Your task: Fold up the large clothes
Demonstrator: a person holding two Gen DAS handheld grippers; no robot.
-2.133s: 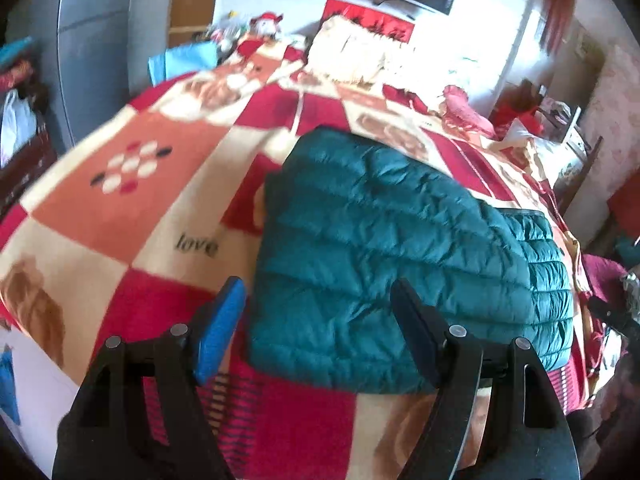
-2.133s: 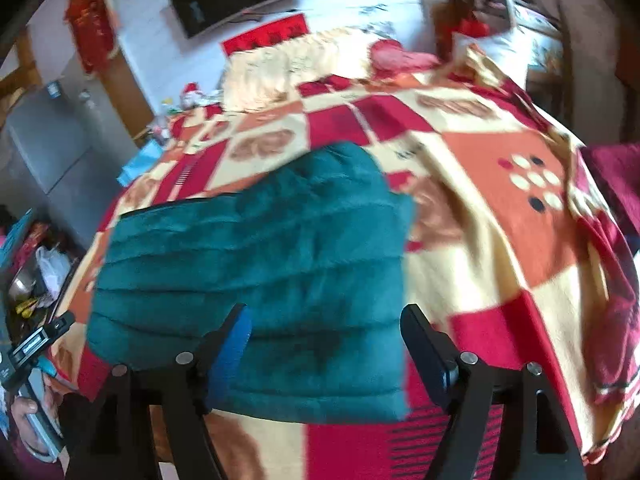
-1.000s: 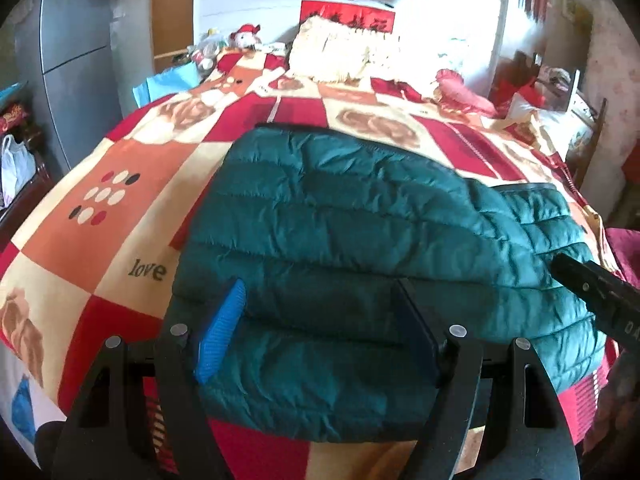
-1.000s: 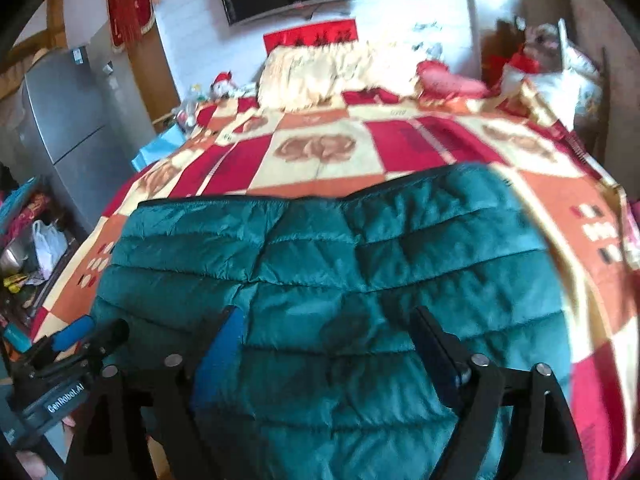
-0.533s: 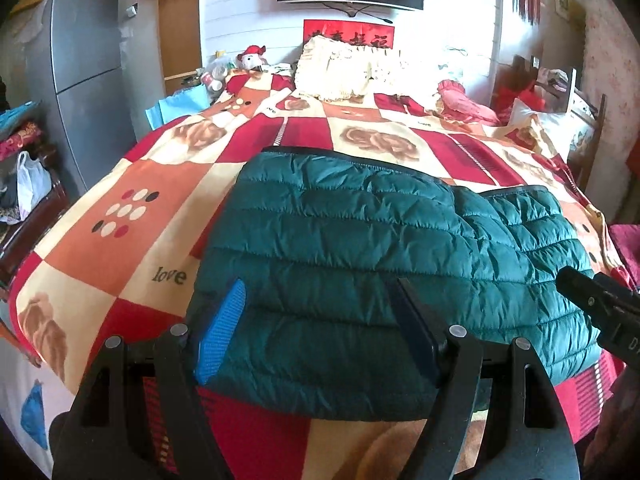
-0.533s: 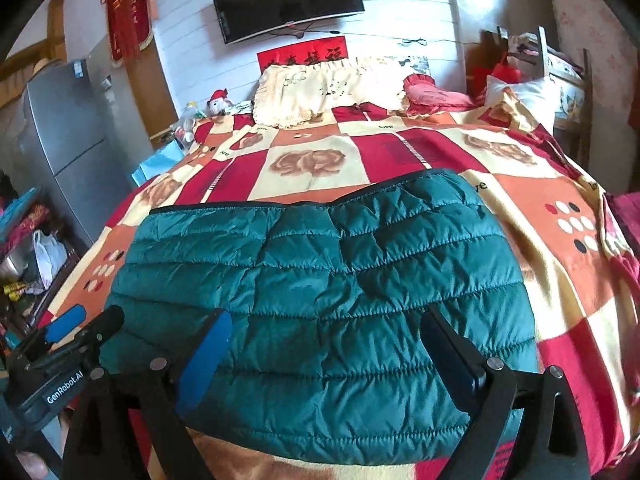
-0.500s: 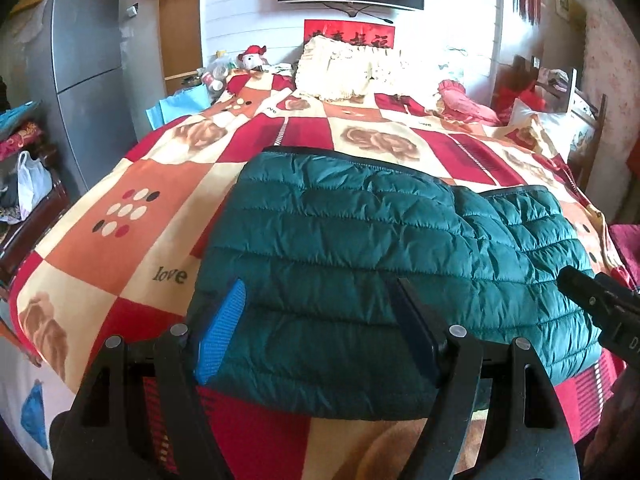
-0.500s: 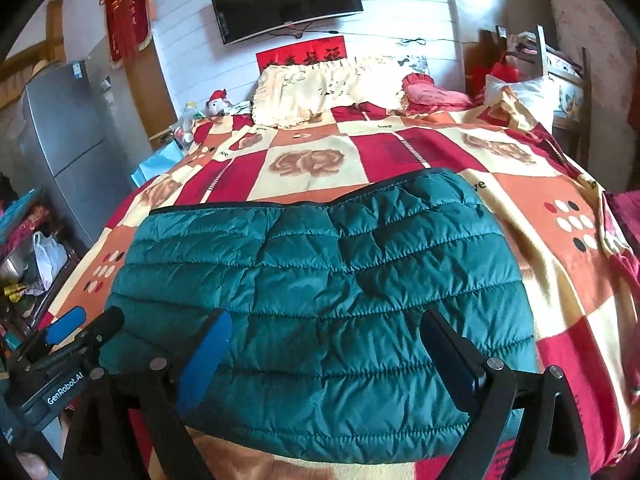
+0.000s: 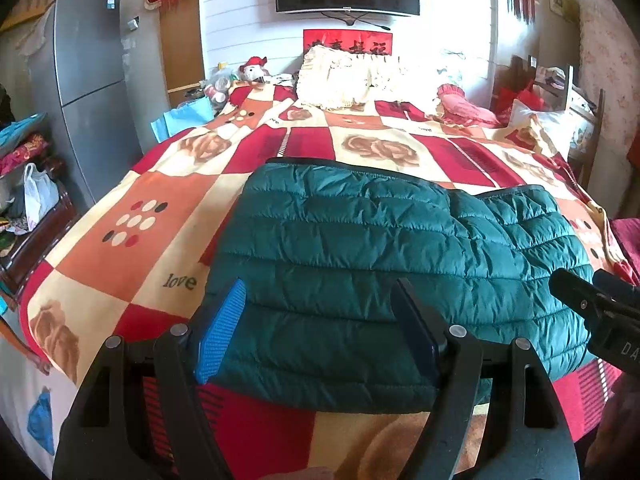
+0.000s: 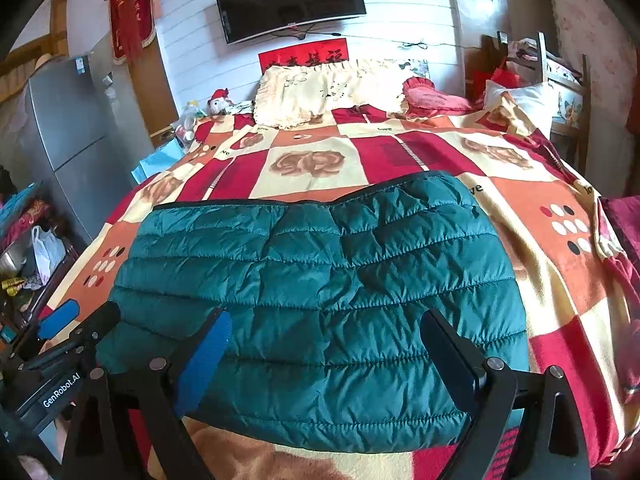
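Left wrist view: folded green puffer jacket [image 9: 392, 256] lies flat on the bed [image 9: 132, 216], near its foot edge.
Your left gripper [image 9: 320, 332] and right gripper [image 10: 328, 364] both hang over the jacket's near hem, jaws wide, nothing pinched. Blanket is bare left and right of the jacket; pillows [image 10: 320, 88] sit well beyond its far edge.
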